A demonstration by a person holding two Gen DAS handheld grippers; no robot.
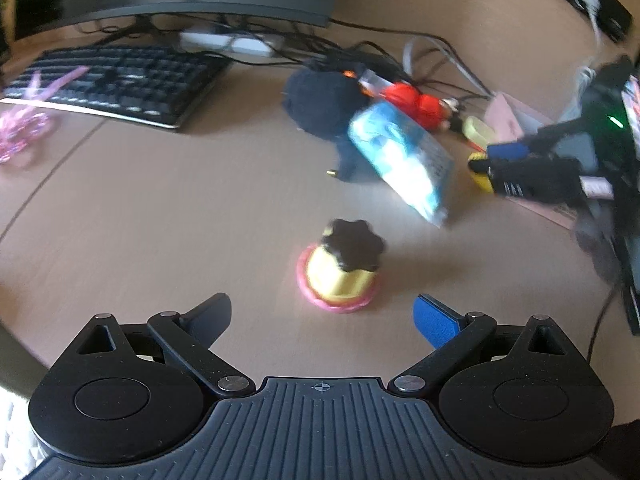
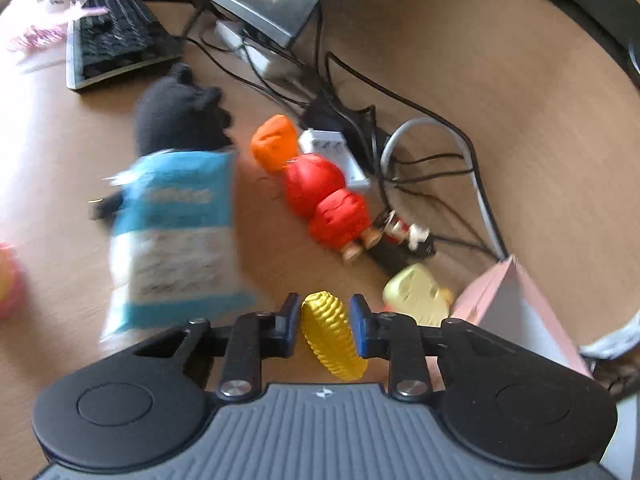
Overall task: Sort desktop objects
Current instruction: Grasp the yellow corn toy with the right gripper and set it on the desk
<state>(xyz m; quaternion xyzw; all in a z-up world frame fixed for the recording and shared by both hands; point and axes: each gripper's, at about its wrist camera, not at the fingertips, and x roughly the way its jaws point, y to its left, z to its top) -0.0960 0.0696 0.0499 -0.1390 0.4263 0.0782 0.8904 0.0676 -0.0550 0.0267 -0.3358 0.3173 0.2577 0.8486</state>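
My right gripper [image 2: 325,312] is shut on a yellow ribbed corn toy [image 2: 332,336], held above the desk; it also shows in the left wrist view [image 1: 480,168] at the right. My left gripper [image 1: 322,320] is open and empty, just short of a yellow pudding toy with a dark top on a pink base [image 1: 340,268]. A blue snack packet [image 2: 176,236] leans on a black plush [image 2: 176,116]. A red toy figure [image 2: 328,204], an orange toy [image 2: 274,142] and a pale yellow toy [image 2: 414,292] lie near the cables.
A black keyboard [image 1: 116,80] and a monitor base [image 1: 192,12] stand at the back left. A pink box [image 2: 516,308] sits at the right. Cables and a white charger [image 2: 336,152] lie behind the toys. Pink tinsel [image 1: 20,128] lies at the far left.
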